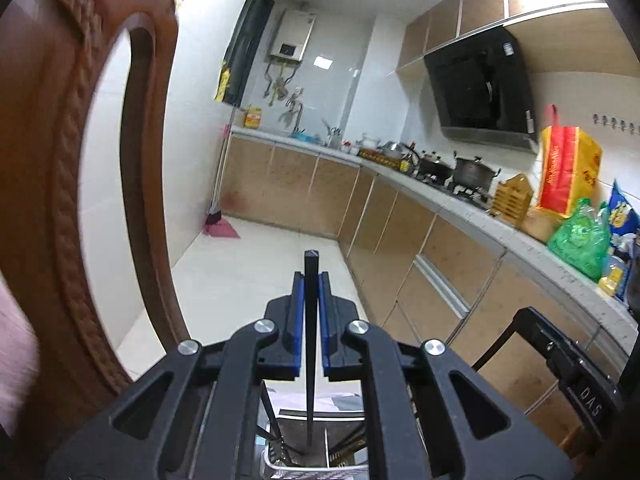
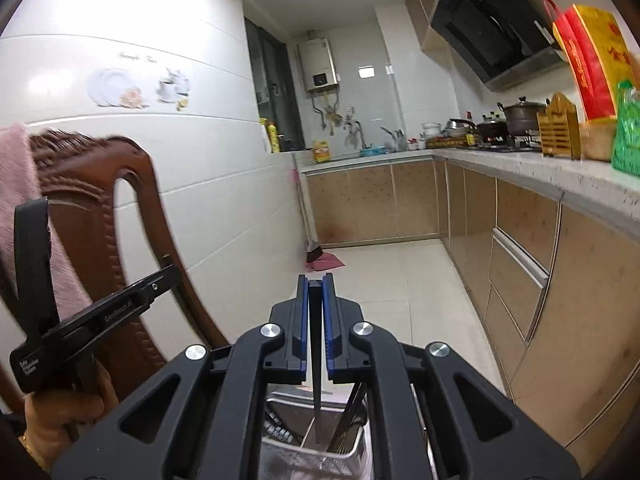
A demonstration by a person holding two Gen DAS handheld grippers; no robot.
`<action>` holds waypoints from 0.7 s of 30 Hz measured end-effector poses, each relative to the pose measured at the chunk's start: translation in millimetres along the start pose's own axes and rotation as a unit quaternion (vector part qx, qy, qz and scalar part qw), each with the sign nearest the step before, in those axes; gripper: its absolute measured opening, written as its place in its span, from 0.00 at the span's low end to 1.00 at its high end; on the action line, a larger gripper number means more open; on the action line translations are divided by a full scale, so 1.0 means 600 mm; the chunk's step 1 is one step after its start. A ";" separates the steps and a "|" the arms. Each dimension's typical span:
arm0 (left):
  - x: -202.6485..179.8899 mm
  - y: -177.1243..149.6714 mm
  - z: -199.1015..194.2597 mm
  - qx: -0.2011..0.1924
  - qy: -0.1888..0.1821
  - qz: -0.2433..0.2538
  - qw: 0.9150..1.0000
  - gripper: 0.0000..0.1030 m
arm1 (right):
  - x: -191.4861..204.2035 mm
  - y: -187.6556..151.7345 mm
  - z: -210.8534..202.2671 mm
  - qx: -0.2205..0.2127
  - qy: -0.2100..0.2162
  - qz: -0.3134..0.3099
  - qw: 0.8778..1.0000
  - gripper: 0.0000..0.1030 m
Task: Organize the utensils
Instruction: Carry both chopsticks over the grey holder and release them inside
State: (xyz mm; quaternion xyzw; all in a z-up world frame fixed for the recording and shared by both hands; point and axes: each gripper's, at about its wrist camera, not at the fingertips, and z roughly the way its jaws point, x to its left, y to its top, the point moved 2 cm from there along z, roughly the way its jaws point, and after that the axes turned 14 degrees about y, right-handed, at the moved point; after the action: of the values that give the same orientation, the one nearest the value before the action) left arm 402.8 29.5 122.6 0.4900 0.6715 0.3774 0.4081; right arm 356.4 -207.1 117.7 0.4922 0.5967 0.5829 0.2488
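My left gripper (image 1: pixel 311 280) is shut on a black chopstick (image 1: pixel 311 344) that stands upright between the blue pads, its lower end down in a wire utensil basket (image 1: pixel 320 468) below. My right gripper (image 2: pixel 315 282) is shut on another black chopstick (image 2: pixel 316 360), also upright, its lower end inside the same wire basket (image 2: pixel 312 456). Other dark utensils lean in the basket. The left gripper's body (image 2: pixel 92 316) shows at the left of the right wrist view, held by a hand. The right gripper's body (image 1: pixel 568 364) shows at the lower right of the left wrist view.
A carved brown wooden chair back (image 1: pixel 68 184) stands close on the left, with a pink cloth (image 2: pixel 24 200) over it. A kitchen counter (image 2: pixel 540 168) with pots, bags and a wooden holder runs along the right, above cabinets. White tiled floor (image 2: pixel 400 280) lies ahead.
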 end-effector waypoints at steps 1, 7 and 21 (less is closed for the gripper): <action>-0.001 -0.016 0.020 0.008 0.000 -0.001 1.000 0.07 | -0.012 -0.018 0.016 0.006 -0.002 0.009 1.000 0.07; -0.012 -0.108 0.092 0.042 0.002 0.018 0.999 0.07 | -0.044 -0.098 0.080 0.045 0.000 0.027 0.999 0.07; 0.084 -0.254 -0.213 0.006 -0.023 0.051 0.998 0.94 | 0.063 -0.325 -0.048 0.179 0.023 0.066 0.981 0.56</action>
State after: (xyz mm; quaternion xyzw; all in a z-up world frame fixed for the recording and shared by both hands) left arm 222.9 28.9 24.0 0.5344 0.6382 0.3829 0.4005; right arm 258.7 -154.6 -49.4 0.5533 0.6636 0.4927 0.1036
